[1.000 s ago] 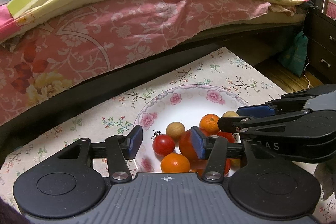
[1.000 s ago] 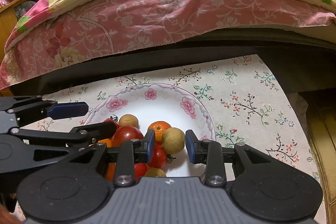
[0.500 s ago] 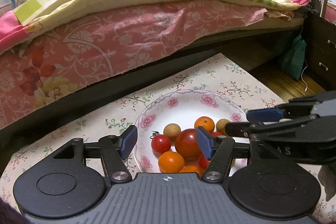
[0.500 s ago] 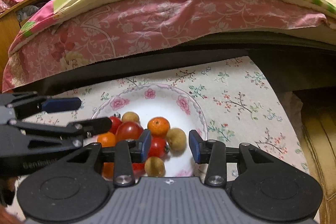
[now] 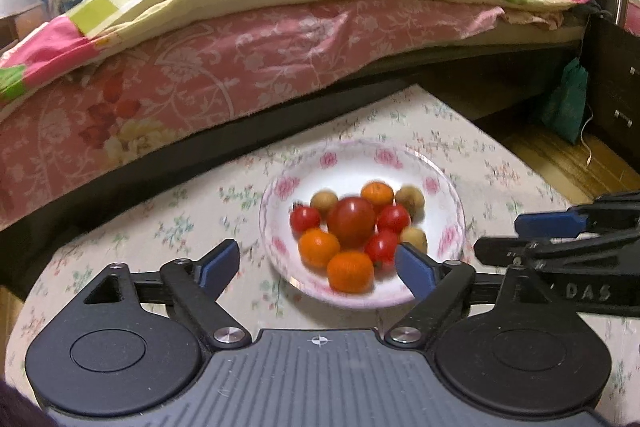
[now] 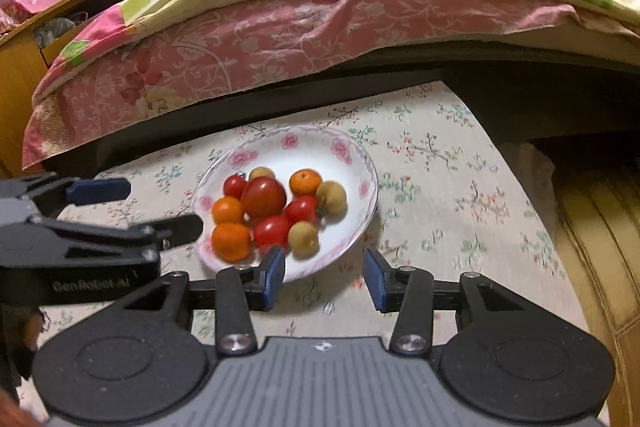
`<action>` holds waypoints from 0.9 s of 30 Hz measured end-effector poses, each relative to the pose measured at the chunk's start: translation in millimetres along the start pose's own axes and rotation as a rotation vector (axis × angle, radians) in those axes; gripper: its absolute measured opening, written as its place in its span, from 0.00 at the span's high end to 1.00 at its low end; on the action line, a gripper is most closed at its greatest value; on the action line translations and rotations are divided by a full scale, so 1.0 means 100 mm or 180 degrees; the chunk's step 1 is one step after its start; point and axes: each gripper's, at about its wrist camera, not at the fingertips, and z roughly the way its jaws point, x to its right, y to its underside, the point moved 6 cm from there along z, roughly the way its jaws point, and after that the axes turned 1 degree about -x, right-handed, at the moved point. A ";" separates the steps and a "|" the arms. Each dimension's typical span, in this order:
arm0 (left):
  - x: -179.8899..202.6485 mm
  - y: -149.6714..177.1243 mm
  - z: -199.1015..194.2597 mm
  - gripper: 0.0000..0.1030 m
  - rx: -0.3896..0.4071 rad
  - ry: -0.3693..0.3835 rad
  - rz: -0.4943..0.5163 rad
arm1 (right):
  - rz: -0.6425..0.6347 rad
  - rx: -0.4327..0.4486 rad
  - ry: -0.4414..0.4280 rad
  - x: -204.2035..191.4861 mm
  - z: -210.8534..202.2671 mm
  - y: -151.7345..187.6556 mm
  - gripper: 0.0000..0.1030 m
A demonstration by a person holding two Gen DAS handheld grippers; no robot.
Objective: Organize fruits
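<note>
- A bed (image 5: 280, 39) with a pink floral sheet and a yellow-green quilt is filling the background, running along the far edge of the tabletop (image 6: 440, 187).
- The tabletop is wearing a floral cloth and is carrying a white plate (image 6: 352, 151) with a pink flower rim.
- The plate is holding all the fruits in one cluster: a large tomato (image 6: 263, 197) is sitting in the middle, with small tomatoes (image 6: 302, 209), oranges (image 6: 231, 242) and brownish round fruits (image 6: 331, 197) touching around it.
- My left gripper (image 5: 318, 263) is hovering at the near edge of the plate, jaws spread wide, gripping nothing.
- My right gripper (image 6: 326, 273) is hovering over the plate's near right edge, jaws likewise wide apart and empty.
</note>
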 end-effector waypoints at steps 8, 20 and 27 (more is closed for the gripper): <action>0.00 0.36 -0.22 0.01 -0.0128 -0.0141 -0.0148 | 0.0108 -0.0069 -0.0017 -0.07 -0.26 0.29 0.55; 0.16 0.70 -0.48 0.00 -0.0254 -0.0444 -0.0066 | 0.0168 -0.0188 -0.0024 -0.15 -0.52 0.70 0.55; 0.17 0.88 -0.60 0.00 -0.0328 -0.0359 -0.0271 | 0.0165 -0.0246 -0.0012 -0.20 -0.63 0.89 0.55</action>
